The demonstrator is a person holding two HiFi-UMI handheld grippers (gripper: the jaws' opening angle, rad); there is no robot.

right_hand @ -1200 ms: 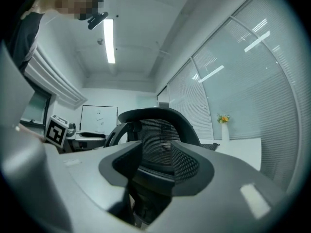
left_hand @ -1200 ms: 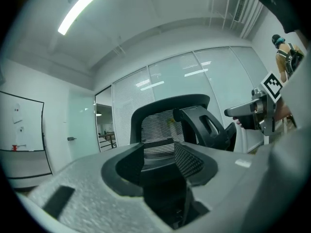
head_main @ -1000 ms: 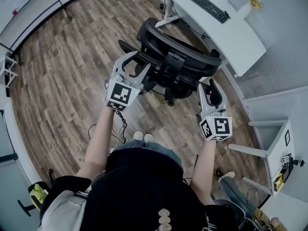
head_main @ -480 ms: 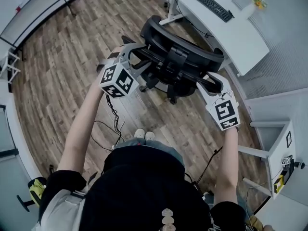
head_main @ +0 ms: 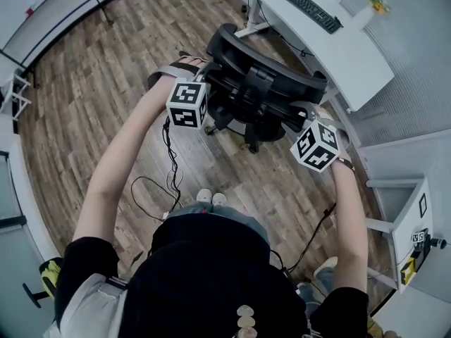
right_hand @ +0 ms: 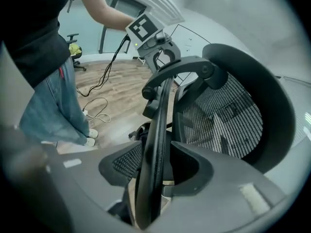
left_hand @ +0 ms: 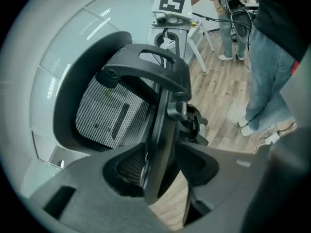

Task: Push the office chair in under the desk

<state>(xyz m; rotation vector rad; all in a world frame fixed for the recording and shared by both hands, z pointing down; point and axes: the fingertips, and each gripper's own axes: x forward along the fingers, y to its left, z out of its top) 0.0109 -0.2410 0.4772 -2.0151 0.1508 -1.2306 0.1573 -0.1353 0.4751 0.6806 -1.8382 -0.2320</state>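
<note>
The black mesh office chair (head_main: 262,90) stands on the wood floor, its back toward me, just short of the white desk (head_main: 345,58). My left gripper (head_main: 207,72) is at the left edge of the backrest, my right gripper (head_main: 306,113) at the right edge. In the left gripper view the jaws (left_hand: 163,161) are shut on the backrest's black rim (left_hand: 163,125). The right gripper view shows the same on the other side: the jaws (right_hand: 154,171) are shut on the rim (right_hand: 158,130), with the mesh back (right_hand: 228,115) beyond.
A black keyboard (head_main: 306,7) and a small plant (head_main: 373,2) are on the desk. Cables (head_main: 158,189) trail over the floor by my feet. A white side table (head_main: 403,217) stands at the right. The chair's wheeled base (head_main: 250,143) is near my shoes.
Both grippers have reached forward onto the backrest's two side edges and closed on the rim. The chair has shifted slightly toward the desk.
</note>
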